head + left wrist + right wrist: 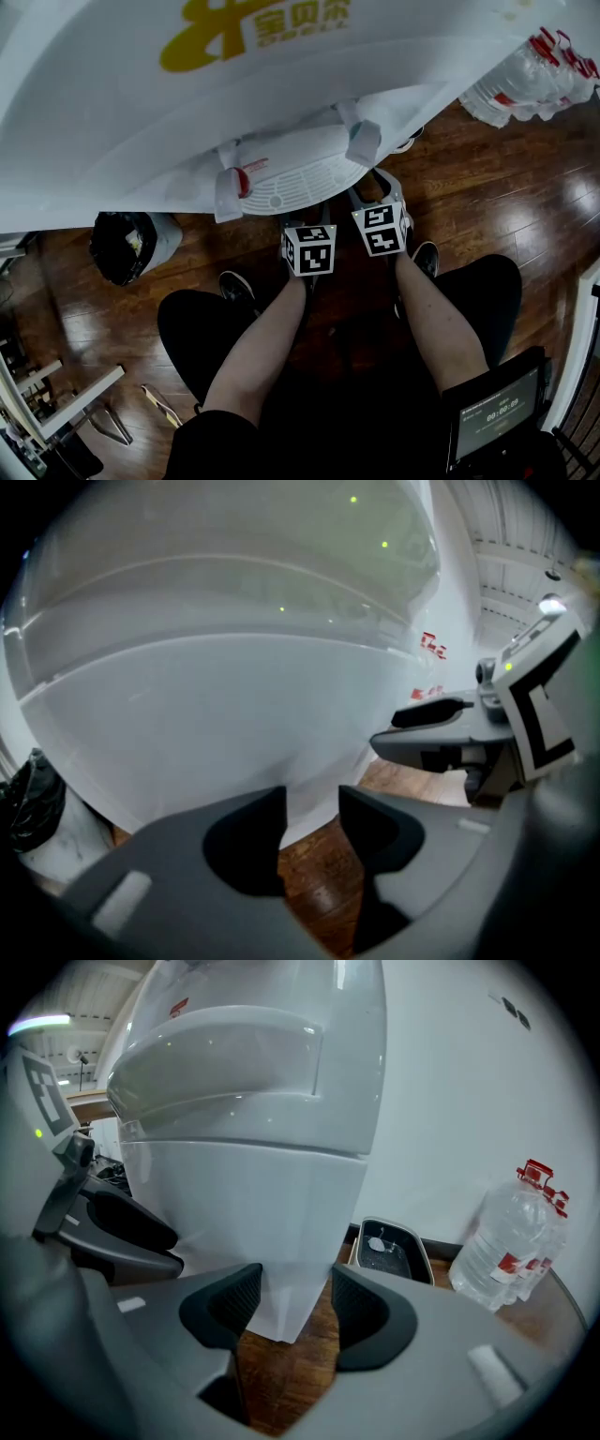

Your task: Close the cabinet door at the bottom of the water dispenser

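- Starting with the cabinet door (pixel 267 1232): reading it as the white lower panel of the water dispenser (pixel 281 84), down under the drip tray (pixel 300 178) and just above the wooden floor (pixel 497 197). Not managing to call it flush or ajar from here.
- Worrying about pushing too close to that bottom corner. Smooth plastic, so risking sliding off sideways and leaving the door half shut.
- Also risking snagging the panel's edge with the right gripper (pixel 295 1293): jaws standing wide apart, pressing on nothing, with the panel's corner showing right in the gap.
- Risking, by shoving too hard, scooting the whole dispenser across the slick floor, or getting the door bouncing straight back out.
- Minding the overhead too: possibly knocking the drip tray or the taps (pixel 361 141) by lifting mid-push.
- Left gripper (pixel 311 817): sitting at a middling gap, holding nothing, just showing panel edge and floor between the jaws.
- Pose-wise: keeping both grippers side by side and close together, pointing forward and down at the panel, forearms reaching out between the knees, crouching by the look of it.
- Further out: black bin bag (pixel 127 244) off to the left and water bottles (pixel 516 1241) to the right, both well apart, probably not mattering.
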